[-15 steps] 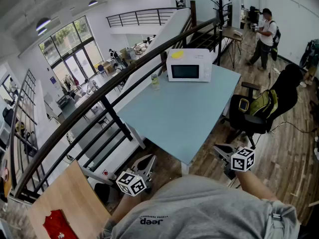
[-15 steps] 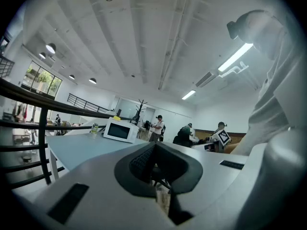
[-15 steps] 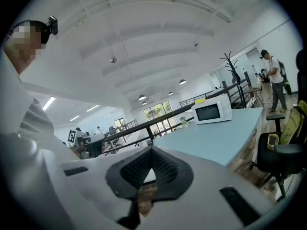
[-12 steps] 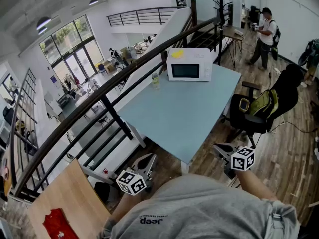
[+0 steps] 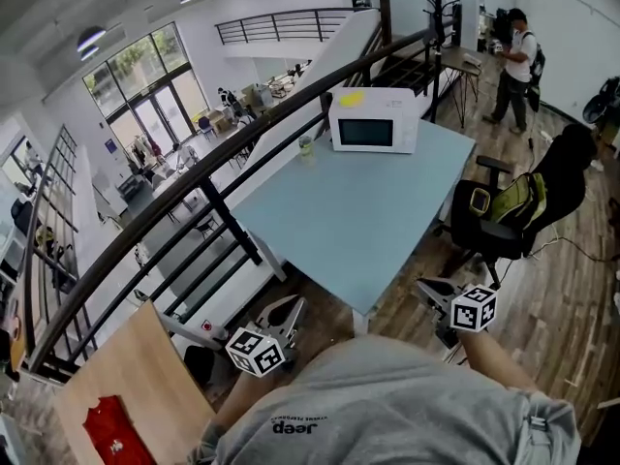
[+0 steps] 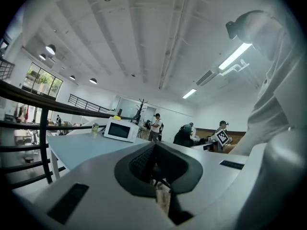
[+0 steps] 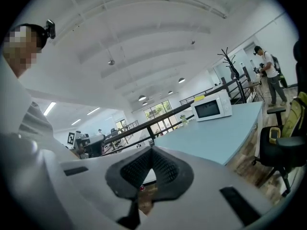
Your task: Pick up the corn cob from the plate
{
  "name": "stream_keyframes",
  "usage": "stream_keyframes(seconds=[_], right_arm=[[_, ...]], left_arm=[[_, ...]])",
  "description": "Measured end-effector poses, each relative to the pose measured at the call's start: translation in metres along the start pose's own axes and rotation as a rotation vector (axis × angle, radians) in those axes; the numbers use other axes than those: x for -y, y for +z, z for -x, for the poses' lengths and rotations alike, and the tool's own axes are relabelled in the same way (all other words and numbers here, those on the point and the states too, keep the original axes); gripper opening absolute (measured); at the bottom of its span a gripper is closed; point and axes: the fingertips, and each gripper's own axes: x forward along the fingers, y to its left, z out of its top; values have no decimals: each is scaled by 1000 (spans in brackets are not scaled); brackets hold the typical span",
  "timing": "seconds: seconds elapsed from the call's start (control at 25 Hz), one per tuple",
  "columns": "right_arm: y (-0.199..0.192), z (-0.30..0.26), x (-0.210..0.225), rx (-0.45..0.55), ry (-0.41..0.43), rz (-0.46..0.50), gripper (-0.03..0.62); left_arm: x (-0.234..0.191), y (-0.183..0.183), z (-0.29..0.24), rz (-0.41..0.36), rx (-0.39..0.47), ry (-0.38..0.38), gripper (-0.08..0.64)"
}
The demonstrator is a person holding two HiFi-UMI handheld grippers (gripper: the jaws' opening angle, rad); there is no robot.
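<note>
Head view: since half a second ago only the camera has tipped a little. The microwave [image 5: 373, 121] and light-blue table [image 5: 368, 221] sit slightly shifted in frame. The left gripper [image 5: 286, 310] and right gripper [image 5: 431, 291] have stayed put, low by the person's grey shirt [image 5: 387, 405], short of the table's near edge. Judgement: no reach has begun, so the pick is not started.

No corn cob or plate is visible anywhere. A small yellow object [image 5: 351, 97] lies on top of the microwave, too small to identify. A jar [image 5: 306, 147] stands on the table near the railing [image 5: 194, 187]. An office chair [image 5: 484, 226] with a green backpack [image 5: 518, 201] stands just right of the table, and a standing person [image 5: 513, 66] is far back. A wooden board with a red garment [image 5: 111, 429] is at lower left.

Left gripper view: the jaws are closed tip to tip with nothing between them, pointing level across the table toward the microwave.

Right gripper view: the jaws are fully closed and empty, tipped slightly down. The table stretches ahead with the chair at right. Both grippers would need to open before any grasp. The table's near corner stands between them and the microwave end.
</note>
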Motion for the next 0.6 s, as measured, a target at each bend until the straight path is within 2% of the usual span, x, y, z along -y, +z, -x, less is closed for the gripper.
stream_keyframes(seconds=[0.28, 0.6], right_arm=[[11, 8, 16, 21, 44, 1, 15], [20, 43, 68, 29, 66, -40, 17]], left_arm=[[5, -2, -19, 5, 7, 27, 18], [43, 0, -79, -5, 5, 2, 18]])
